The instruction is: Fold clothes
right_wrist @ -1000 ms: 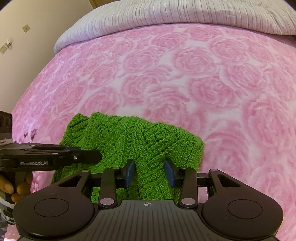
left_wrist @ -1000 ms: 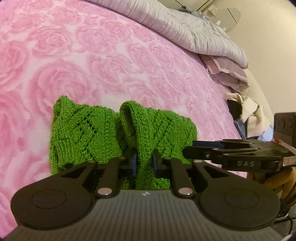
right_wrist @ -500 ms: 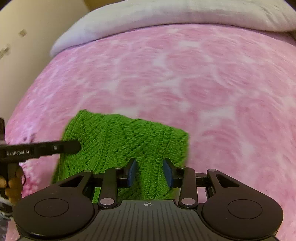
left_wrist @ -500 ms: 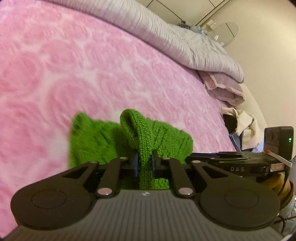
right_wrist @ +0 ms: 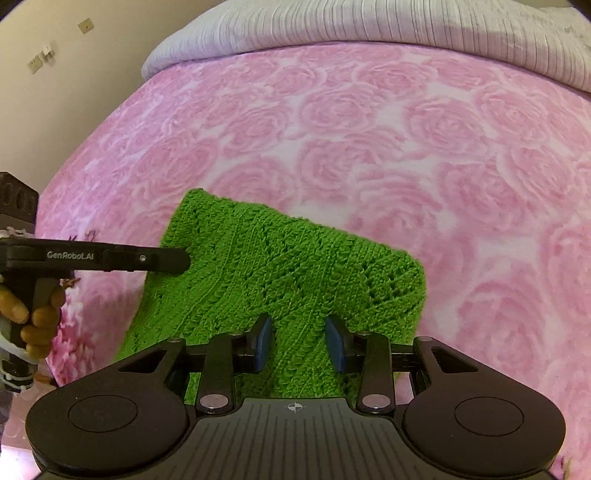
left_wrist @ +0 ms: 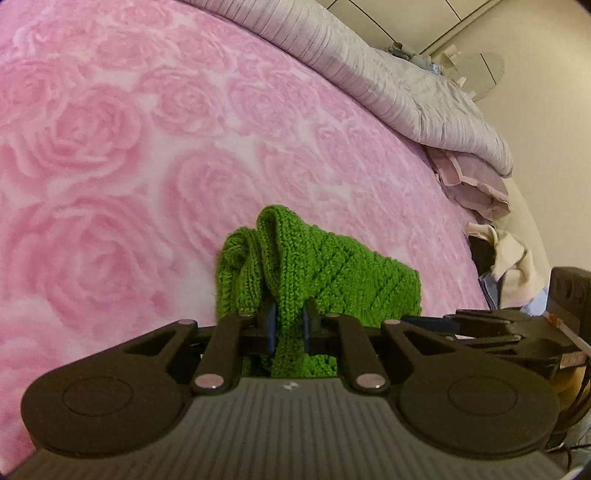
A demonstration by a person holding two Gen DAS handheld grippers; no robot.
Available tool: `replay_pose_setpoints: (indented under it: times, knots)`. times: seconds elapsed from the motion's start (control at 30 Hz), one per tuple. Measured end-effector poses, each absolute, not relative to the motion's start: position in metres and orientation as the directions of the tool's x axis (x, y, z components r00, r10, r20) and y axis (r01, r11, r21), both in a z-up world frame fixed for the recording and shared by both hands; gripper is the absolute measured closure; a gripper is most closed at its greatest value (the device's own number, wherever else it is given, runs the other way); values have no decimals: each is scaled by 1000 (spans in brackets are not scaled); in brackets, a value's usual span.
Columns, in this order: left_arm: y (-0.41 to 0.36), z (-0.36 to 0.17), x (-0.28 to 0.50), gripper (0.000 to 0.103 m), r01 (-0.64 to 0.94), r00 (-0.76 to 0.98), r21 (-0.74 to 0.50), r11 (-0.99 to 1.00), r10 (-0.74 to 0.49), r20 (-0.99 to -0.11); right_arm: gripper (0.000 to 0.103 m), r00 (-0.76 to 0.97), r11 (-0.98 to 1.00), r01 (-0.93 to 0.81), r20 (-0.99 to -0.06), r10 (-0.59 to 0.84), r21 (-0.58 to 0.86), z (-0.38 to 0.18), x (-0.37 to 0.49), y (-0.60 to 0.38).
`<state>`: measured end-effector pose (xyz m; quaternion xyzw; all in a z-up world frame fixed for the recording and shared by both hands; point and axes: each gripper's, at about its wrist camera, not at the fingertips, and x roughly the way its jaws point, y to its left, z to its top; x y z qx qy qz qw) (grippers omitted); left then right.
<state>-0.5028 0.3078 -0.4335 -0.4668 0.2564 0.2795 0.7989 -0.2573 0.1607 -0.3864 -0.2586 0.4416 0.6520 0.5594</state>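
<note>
A green knitted garment (left_wrist: pixel 332 273) lies folded on the pink rose bedcover (left_wrist: pixel 147 147). My left gripper (left_wrist: pixel 287 325) is shut on a raised ridge of the knit, which loops up beyond the pads. In the right wrist view the same garment (right_wrist: pixel 280 258) spreads as a slanted rectangle. My right gripper (right_wrist: pixel 298 345) is shut on a thick fold at its near edge. The left gripper's black finger (right_wrist: pixel 177 258) reaches in over the knit's left edge. In the left wrist view the right gripper (left_wrist: pixel 417 320) lies low at the garment's right side.
A grey ribbed quilt (left_wrist: pixel 388 74) is bunched along the far side of the bed (right_wrist: pixel 369 26). Pale folded cloth (left_wrist: pixel 472 184) and a heap of clothes (left_wrist: pixel 509 254) lie at the bed's right edge. A person's fingers (right_wrist: pixel 37 317) hold the left gripper's handle.
Both grippers have slid across the bedcover with the knit held. In the left wrist view the flat part left of the ridge has gathered into a narrow bunch. In the right wrist view the garment has turned slantwise.
</note>
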Motion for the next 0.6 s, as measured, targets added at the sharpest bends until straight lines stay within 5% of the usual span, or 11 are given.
replay_pose_setpoints:
  times: [0.37, 0.6]
  knots:
    - [245, -425, -555, 82, -682, 729, -658, 319, 221, -648, 66, -171, 99, -942, -714, 679, 320, -365, -251, 89]
    - [197, -442, -579, 76, -649, 761, -735, 195, 191, -620, 66, -174, 220, -888, -736, 654, 405, -372, -249, 29]
